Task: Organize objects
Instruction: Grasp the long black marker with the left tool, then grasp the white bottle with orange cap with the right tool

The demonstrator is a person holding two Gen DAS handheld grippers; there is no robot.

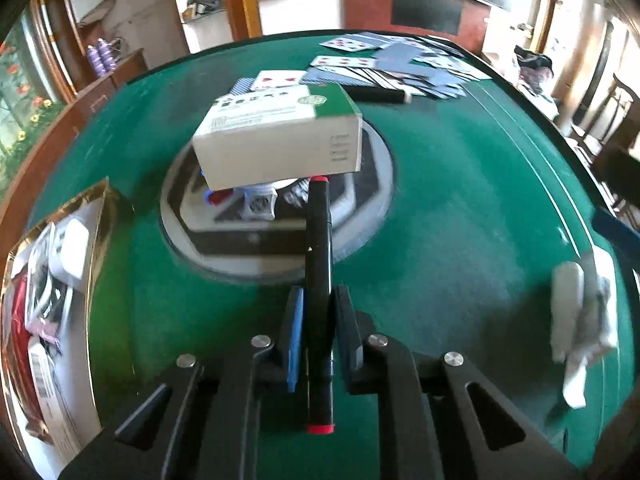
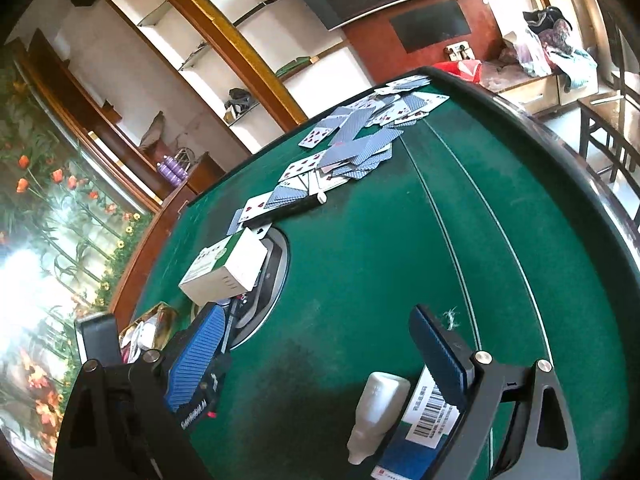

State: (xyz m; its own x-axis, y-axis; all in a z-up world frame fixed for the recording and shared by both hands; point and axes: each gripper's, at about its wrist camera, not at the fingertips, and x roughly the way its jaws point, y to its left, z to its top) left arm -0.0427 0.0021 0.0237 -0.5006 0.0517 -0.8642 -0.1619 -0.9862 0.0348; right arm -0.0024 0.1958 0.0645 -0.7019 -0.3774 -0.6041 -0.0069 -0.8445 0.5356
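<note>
Left gripper (image 1: 318, 320): clenched on a black marker (image 1: 319, 264) w/ red ends; pen runs up the middle of the left wrist view, toward 12 o'clock, one red tip near the cam, the other by the box.
Right gripper (image 2: 316, 344): released, blue pads wide apart, nothing between them (bare felt only).
Table (image 1: 460, 200): green felt, round hub (image 1: 360, 216) set in its centre.
Box (image 1: 280, 136): white carton w/ green corner, sits on the hub, at 12 o'clock from the marker's far tip; small items under its near edge, too blurred to name.
Cards (image 2: 352, 140): loose pile, faces and blue backs mixed, at 1 o'clock beyond the box in the left view.
White bottle (image 2: 374, 412): lying on felt at 5 o'clock in the right view, just beside a blue-white packet (image 2: 424, 420) w/ barcode.
Tray (image 1: 96, 208): gold-rimmed, at 8 o'clock in the left view, holds assorted stuff.
</note>
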